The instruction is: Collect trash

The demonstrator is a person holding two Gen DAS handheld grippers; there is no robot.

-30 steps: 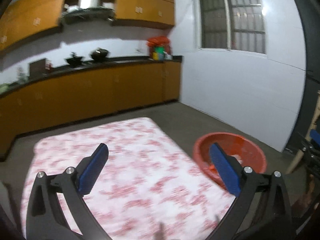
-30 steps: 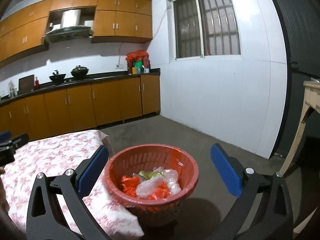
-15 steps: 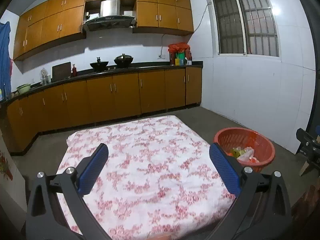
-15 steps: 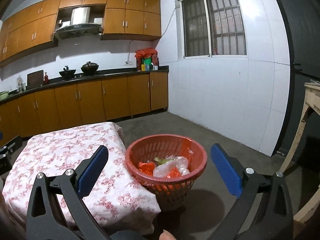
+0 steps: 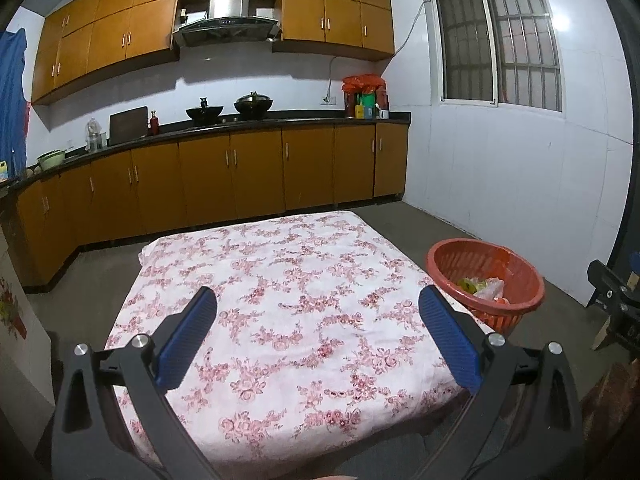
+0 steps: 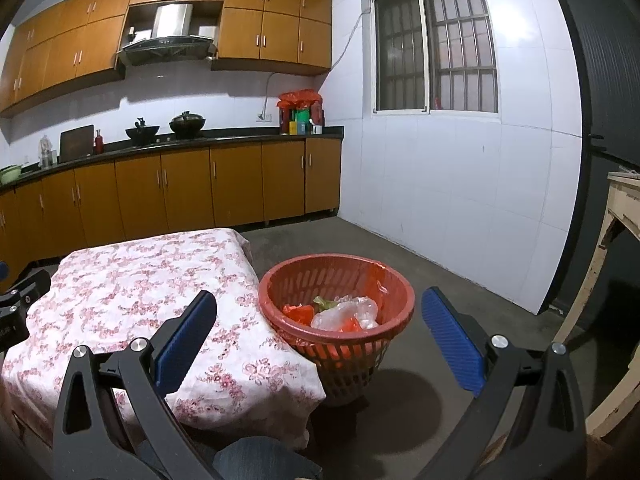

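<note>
A red plastic basket stands on the floor right of the table and holds trash: clear plastic, an orange scrap and a green bit. It also shows in the left wrist view. A low table with a pink floral cloth shows no trash on it. My left gripper is open and empty above the table's near part. My right gripper is open and empty, held back from and above the basket.
Orange kitchen cabinets with a dark counter run along the far wall, with pots and a red bag on it. White tiled wall and window at right. A wooden table leg stands at far right. A knee in jeans is below.
Both grippers have pulled back and up from the table and basket, so more of the room shows. The jaws have stayed open and empty.
</note>
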